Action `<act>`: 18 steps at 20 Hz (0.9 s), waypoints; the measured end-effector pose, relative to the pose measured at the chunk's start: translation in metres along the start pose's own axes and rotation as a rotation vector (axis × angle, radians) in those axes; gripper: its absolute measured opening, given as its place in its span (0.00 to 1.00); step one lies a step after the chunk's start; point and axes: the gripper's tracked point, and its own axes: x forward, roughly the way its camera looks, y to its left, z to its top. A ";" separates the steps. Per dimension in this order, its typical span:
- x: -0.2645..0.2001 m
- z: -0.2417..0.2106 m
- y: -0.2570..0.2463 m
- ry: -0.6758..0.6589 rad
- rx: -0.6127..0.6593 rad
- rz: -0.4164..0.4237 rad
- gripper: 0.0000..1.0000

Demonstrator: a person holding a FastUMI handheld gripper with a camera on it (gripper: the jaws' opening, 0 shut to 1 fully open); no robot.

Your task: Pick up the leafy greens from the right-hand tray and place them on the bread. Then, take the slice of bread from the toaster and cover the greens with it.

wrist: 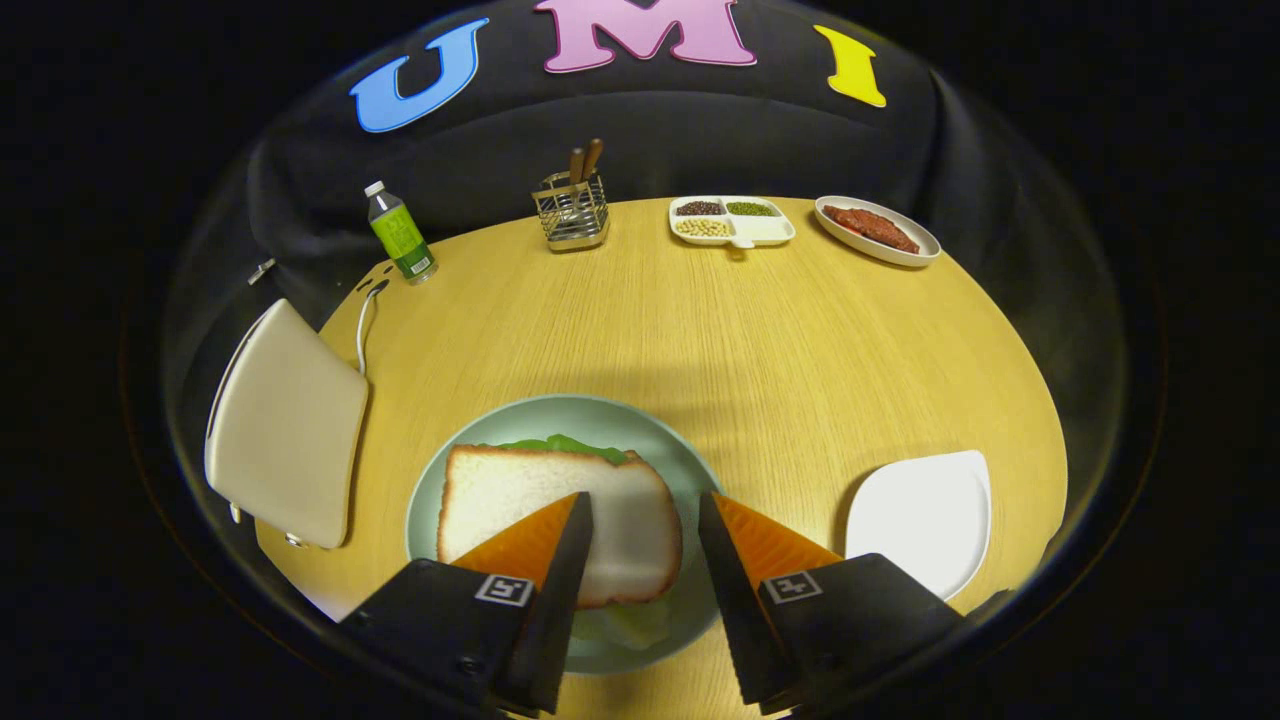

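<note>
Gripper (645,510) had 2 black wedge fingers (555,590) w/ orange upper faces, square b/w marker tag on each base, screws.

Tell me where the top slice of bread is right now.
In the gripper view, the bread slice lies on the green plate over the leafy greens, just ahead of the open gripper, between toaster and white tray.

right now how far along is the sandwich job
Looks essentially done: the bread slice lies on the leafy greens on the green plate, and the white tray is bare. The claw is open, holding nothing. Nothing visibly remains.
</note>
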 end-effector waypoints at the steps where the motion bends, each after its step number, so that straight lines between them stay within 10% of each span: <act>1: 0.000 0.000 0.000 0.001 0.001 0.007 0.75; 6: -0.010 0.004 0.000 -0.010 -0.020 0.023 1.00; 18: -0.076 0.078 -0.018 -0.197 -0.018 0.123 0.99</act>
